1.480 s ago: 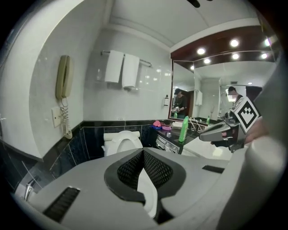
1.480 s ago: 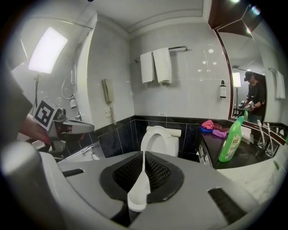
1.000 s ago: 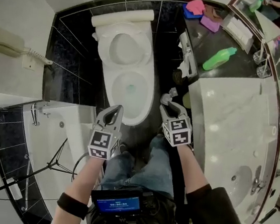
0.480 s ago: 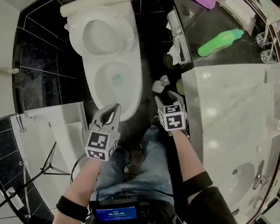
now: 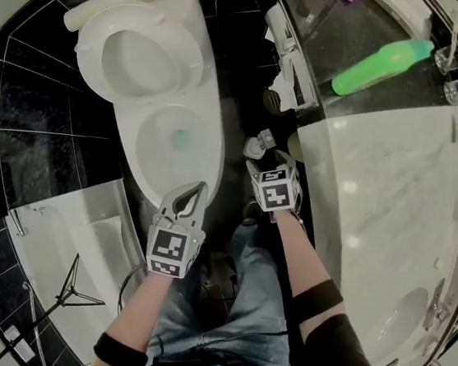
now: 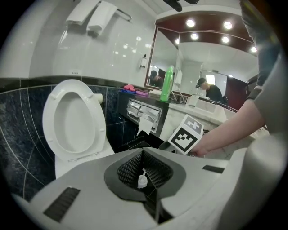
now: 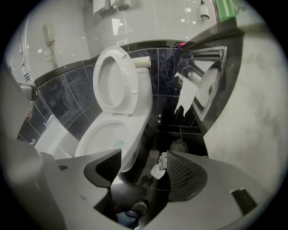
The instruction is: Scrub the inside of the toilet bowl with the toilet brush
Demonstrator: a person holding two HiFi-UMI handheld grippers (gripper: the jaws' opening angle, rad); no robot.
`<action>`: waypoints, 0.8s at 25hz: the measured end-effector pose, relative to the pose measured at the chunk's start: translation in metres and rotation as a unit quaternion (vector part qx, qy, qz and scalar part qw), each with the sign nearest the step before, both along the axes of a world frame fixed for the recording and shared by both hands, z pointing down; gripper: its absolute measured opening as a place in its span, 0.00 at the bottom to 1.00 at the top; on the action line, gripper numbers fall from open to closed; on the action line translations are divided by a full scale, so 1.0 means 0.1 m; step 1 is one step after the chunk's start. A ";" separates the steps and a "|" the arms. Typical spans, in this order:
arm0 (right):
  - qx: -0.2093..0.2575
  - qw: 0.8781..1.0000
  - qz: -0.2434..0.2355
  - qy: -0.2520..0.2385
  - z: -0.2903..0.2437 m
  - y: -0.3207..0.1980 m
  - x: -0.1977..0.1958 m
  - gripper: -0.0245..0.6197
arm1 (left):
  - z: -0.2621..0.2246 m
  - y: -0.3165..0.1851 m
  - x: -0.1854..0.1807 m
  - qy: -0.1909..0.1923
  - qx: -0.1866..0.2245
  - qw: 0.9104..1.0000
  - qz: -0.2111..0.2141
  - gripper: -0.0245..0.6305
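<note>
The white toilet (image 5: 176, 142) stands with lid and seat raised, blue water showing in its bowl (image 7: 105, 139). The toilet brush (image 5: 258, 144) sits in its white holder on the black floor, right of the bowl. My right gripper (image 5: 269, 162) hovers just over it, jaws opening wide. In the right gripper view the brush (image 7: 158, 170) shows below the gap of that gripper (image 7: 144, 157), untouched. My left gripper (image 5: 198, 187) is at the bowl's front edge, shut and holding nothing. Its tips (image 6: 143, 151) meet, and the raised seat (image 6: 72, 119) lies ahead.
A toilet-paper holder (image 5: 290, 57) hangs on the cabinet side above a round floor drain (image 7: 180, 146). A green bottle (image 5: 382, 64) stands on the dark counter, next to the marble vanity (image 5: 387, 181). A white tub (image 5: 84, 218) and tripod are at the left. My shoe (image 7: 135, 209) is below.
The right gripper's jaws have spread apart and it has come closer over the brush holder. The head view has shifted, with the toilet now further left. The left gripper stays shut.
</note>
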State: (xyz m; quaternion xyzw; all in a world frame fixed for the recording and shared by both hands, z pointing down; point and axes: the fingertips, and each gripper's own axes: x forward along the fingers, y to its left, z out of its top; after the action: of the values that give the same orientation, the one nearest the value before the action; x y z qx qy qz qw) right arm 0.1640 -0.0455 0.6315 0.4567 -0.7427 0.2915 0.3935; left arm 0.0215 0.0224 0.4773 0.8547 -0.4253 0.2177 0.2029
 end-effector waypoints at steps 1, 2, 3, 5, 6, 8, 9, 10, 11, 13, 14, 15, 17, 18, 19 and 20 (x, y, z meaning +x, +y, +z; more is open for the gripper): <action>-0.003 1.000 0.003 0.006 0.17 -0.05 0.04 0.57 | 0.13 -0.03 0.05 0.001 0.000 1.000 0.003 0.03; -0.004 1.000 0.006 0.012 0.33 -0.11 0.09 0.57 | 0.25 -0.06 0.10 0.003 0.000 1.000 0.004 0.03; -0.004 1.000 0.009 0.016 0.48 -0.17 0.13 0.57 | 0.38 -0.09 0.15 0.005 0.000 1.000 0.005 0.03; -0.008 1.000 0.016 0.020 0.78 -0.27 0.20 0.57 | 0.60 -0.17 0.21 0.009 0.001 1.000 0.006 0.03; -0.014 0.999 0.018 0.024 0.93 -0.30 0.23 0.57 | 0.71 -0.20 0.24 0.009 0.001 1.000 0.008 0.03; -0.020 0.999 0.018 0.038 1.19 -0.36 0.32 0.57 | 0.92 -0.26 0.30 0.007 0.003 1.000 0.013 0.03; -0.021 0.999 0.017 0.044 1.29 -0.40 0.37 0.57 | 1.02 -0.28 0.33 0.004 0.003 1.000 0.017 0.03; -0.023 0.998 0.016 0.048 1.39 -0.43 0.42 0.57 | 1.12 -0.30 0.36 0.003 0.004 1.000 0.019 0.03; -0.026 0.998 0.016 0.050 1.48 -0.44 0.45 0.57 | 1.21 -0.32 0.37 0.002 0.003 1.000 0.021 0.03; -0.034 0.998 0.018 0.049 1.65 -0.44 0.48 0.56 | 1.36 -0.36 0.38 0.005 0.000 1.000 0.017 0.03; -0.038 0.998 0.019 0.047 1.72 -0.42 0.49 0.56 | 1.41 -0.37 0.38 0.007 -0.001 1.000 0.012 0.03; -0.036 0.998 0.021 0.043 1.79 -0.41 0.49 0.56 | 1.46 -0.39 0.39 0.011 -0.002 1.000 0.008 0.03; -0.011 0.999 0.028 0.034 1.85 -0.45 0.51 0.56 | 1.54 -0.42 0.40 0.018 -0.002 1.000 0.002 0.03; 0.005 0.999 0.033 0.029 1.88 -0.48 0.53 0.56 | 1.58 -0.43 0.41 0.021 -0.002 1.000 0.001 0.03; 0.022 0.999 0.036 0.023 1.89 -0.51 0.54 0.56 | 1.62 -0.45 0.42 0.023 -0.002 1.000 0.000 0.03; 0.039 0.998 0.037 0.016 1.91 -0.54 0.54 0.56 | 1.66 -0.47 0.43 0.024 -0.003 1.000 -0.001 0.03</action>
State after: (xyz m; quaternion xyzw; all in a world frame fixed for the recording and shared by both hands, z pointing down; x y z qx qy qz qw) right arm 0.2177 -0.0991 0.8227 0.5036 -0.7293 0.2697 0.3765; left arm 0.0641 -0.0245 0.6436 0.8588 -0.4202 0.1983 0.2159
